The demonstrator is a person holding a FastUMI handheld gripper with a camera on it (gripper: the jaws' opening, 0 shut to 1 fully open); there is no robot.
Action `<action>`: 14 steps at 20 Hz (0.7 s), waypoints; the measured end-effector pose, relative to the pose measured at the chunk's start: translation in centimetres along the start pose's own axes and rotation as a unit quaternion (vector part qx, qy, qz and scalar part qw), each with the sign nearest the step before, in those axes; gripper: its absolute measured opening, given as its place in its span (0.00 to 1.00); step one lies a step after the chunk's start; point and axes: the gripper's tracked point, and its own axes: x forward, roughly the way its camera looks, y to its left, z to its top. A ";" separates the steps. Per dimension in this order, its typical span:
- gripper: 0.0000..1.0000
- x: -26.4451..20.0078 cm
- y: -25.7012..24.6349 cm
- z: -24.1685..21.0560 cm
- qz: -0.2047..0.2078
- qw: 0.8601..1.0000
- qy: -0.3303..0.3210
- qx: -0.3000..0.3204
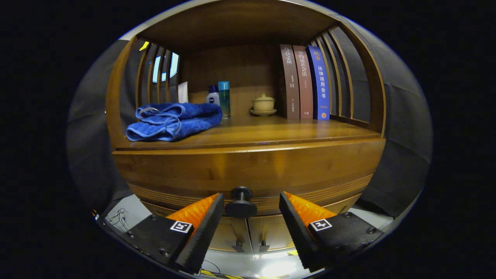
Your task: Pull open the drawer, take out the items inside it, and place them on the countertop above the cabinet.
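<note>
So my fingers (251, 217) are spread apart either side of the round black knob (241, 202) on the shut wooden drawer (248, 172), lined up to pinch and pull.

Dark cloth walls (403, 116) around a wooden cabinet (248, 170), slatted sides (341, 77), pale glossy floor (267, 267)

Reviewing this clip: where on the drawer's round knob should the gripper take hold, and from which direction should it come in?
Grip the drawer knob behind its round cap, on the narrower stem, coming straight in from the front. The knob sticks out of the drawer front toward the camera, and the cap flares wider than the stem, so closed fingers would likely catch behind it when pulling. The gripper is open, one finger on each side of the knob, not touching.
</note>
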 end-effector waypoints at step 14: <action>0.37 0.8 1.3 -1.1 0.003 0.999 0.021 -0.044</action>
